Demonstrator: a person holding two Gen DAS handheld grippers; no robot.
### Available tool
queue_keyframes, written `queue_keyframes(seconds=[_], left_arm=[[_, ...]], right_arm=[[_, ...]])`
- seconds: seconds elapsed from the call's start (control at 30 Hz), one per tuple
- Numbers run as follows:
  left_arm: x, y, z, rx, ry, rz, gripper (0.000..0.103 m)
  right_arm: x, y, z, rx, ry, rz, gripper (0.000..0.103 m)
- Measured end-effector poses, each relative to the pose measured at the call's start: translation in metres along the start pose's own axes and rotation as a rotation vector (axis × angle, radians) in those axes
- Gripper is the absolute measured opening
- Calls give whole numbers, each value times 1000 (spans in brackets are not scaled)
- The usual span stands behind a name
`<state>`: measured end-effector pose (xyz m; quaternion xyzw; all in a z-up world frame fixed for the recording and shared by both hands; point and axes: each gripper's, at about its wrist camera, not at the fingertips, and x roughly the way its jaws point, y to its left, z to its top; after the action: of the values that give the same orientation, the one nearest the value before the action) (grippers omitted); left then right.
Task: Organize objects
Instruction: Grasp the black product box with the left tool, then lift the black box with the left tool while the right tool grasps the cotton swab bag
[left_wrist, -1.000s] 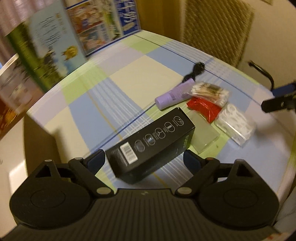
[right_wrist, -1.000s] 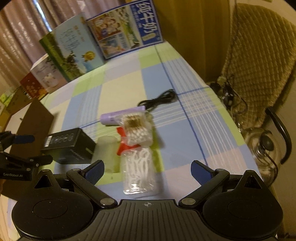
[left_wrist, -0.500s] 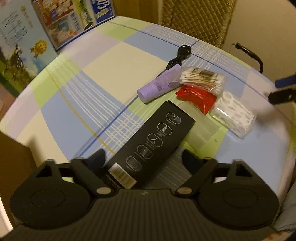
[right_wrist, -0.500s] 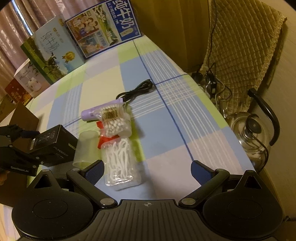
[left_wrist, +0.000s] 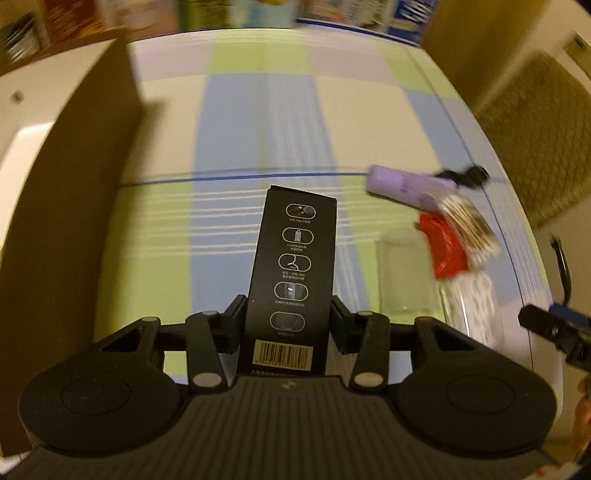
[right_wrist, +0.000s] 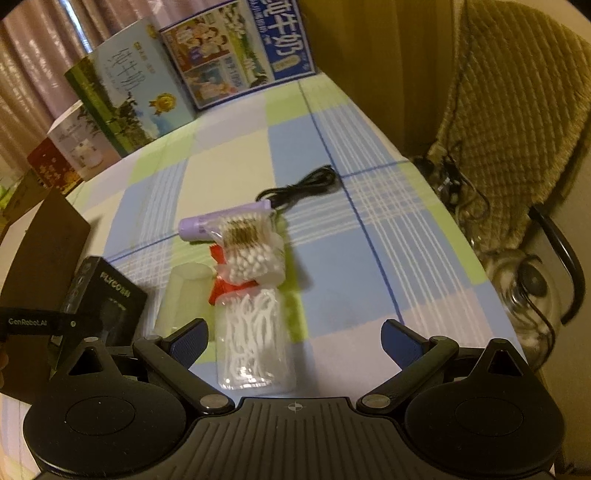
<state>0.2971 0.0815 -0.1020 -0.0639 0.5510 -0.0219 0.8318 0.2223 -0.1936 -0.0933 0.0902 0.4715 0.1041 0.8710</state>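
A brown cardboard flap (left_wrist: 70, 206) stood left of your black box (left_wrist: 291, 266) on the checked tablecloth (left_wrist: 236, 122). To its right lay a purple tube (left_wrist: 402, 186), a cotton swab bag (right_wrist: 251, 247) and what looked like a floss-pick bag (right_wrist: 255, 343). Your left gripper (left_wrist: 288, 321) had just closed its jaws onto the box's near end. Your right gripper (right_wrist: 295, 343) hung open, holding nothing.

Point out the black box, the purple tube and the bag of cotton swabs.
black box (left_wrist: 293, 258), left wrist view, middle of its icon-printed face.
purple tube (right_wrist: 207, 226), right wrist view, its bare left end.
bag of cotton swabs (right_wrist: 253, 251), right wrist view, bag's middle.
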Motion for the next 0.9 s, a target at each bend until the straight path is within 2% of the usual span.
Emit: queue_keyframes(seconds=[0.1,0.23,0.3,0.37,0.43,0.6,0.67,0.73,0.9], left_arm=[[-1,-3,2,20,9,-12,41],[4,-17,8,77,7,-1,53],[9,-22,11,91,7,7,53],[14,-25,12,111,3,23,53],[18,-27,12,121,-8,53,40],[19,-13,9,47,-49,85,38],[17,-8,6,24,-55,106,38],[15,-3,4,5,-54,112,38],[11,7,-1,-41,-56,131,38]], right_arm=[[6,1,6,-27,3,8,97],[15,1,15,-58,4,20,97],[18,2,20,-72,-2,27,97],[22,4,26,-87,-6,37,97],[26,6,31,-104,-9,52,97],[42,14,44,-159,-27,76,97],[50,18,48,-189,-28,85,89],[59,21,52,-206,-17,91,77],[78,25,57,-230,8,96,63]])
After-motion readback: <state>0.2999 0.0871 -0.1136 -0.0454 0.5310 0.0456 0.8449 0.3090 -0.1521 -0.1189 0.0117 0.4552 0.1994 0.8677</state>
